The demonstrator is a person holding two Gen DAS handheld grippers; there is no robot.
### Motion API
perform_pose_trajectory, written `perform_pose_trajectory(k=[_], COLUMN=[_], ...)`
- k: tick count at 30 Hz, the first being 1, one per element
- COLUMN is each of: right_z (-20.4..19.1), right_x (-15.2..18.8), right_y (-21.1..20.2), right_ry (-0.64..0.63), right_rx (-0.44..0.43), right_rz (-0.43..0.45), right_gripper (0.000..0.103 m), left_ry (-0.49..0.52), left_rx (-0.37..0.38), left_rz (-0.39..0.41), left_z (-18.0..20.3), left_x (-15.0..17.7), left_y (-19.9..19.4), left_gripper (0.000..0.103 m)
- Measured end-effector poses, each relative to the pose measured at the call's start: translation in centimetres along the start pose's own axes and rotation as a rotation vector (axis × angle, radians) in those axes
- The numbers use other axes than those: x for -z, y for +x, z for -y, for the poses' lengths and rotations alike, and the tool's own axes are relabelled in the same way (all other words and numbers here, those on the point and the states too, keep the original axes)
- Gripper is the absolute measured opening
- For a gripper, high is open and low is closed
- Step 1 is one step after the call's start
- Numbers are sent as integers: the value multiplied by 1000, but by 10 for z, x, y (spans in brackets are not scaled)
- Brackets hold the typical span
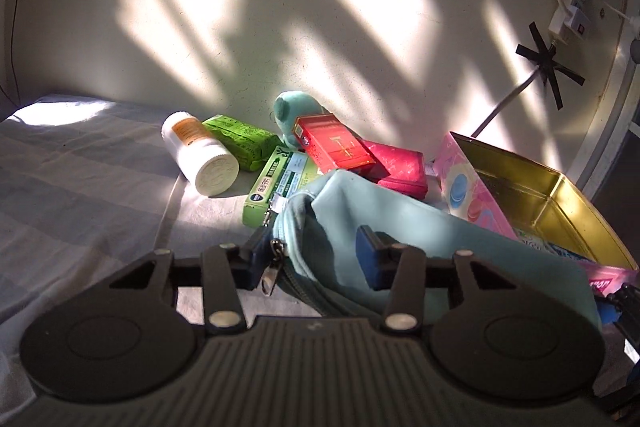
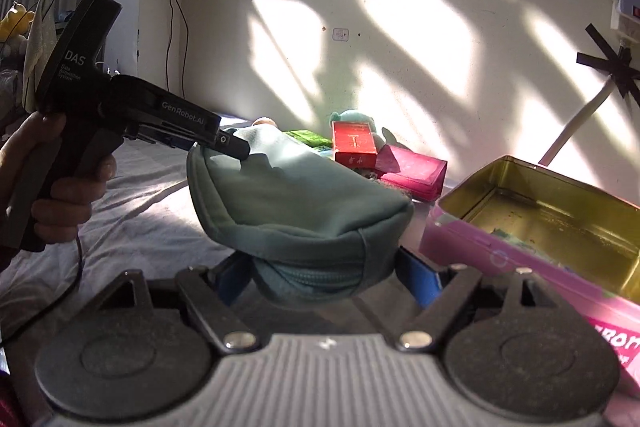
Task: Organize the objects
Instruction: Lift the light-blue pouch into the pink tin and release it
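Note:
A teal zip pouch (image 1: 400,227) hangs above the striped bed sheet, held at both ends. My left gripper (image 1: 314,247) is shut on the end with the zip pull; in the right wrist view the left gripper (image 2: 236,147) pinches the pouch's (image 2: 296,195) far top corner. My right gripper (image 2: 324,275) has the pouch's near end between its blue fingers (image 2: 420,279), and both pads touch its sides. Beside the pouch stands an open pink tin (image 1: 452,179) with a gold inside (image 2: 520,171).
Against the wall lie a white bottle (image 1: 200,155), a green pack (image 1: 240,143), a green box (image 1: 276,187), a red box (image 1: 336,147), a magenta box (image 1: 400,167) and a teal plush (image 1: 292,107). A power strip (image 1: 576,3) is taped to the wall. A hand (image 2: 60,187) holds the left gripper.

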State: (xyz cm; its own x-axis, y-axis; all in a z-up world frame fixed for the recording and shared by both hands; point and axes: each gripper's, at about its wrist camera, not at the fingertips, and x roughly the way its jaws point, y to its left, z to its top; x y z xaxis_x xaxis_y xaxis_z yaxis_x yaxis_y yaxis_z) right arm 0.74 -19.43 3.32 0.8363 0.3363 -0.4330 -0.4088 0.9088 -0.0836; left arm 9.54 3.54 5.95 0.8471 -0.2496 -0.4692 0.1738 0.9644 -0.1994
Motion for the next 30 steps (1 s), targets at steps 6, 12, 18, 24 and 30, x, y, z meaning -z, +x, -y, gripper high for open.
perform_pose_trajectory(k=[6,12,18,24,30], right_z=[40,96,160,195,188], right_x=[-6,2,17,45,52], right_y=[-33,-49,-43,-26,-32], right_ry=[-5,41,157,350,362], right_rx=[150,283,433,570,557], right_rz=[67,74,41,54,85], right_gripper=[81,81,76,80,80], left_ry=[90,150,194,289,365], left_rx=[111,199,219,144,98], left_rz=[58,38,7,-48,-45], left_z=[65,131,184,197,199], left_x=[-32,-44,-40,-11,6], left_y=[15,59,102,112,93], left_gripper=[49,49,46,47,52])
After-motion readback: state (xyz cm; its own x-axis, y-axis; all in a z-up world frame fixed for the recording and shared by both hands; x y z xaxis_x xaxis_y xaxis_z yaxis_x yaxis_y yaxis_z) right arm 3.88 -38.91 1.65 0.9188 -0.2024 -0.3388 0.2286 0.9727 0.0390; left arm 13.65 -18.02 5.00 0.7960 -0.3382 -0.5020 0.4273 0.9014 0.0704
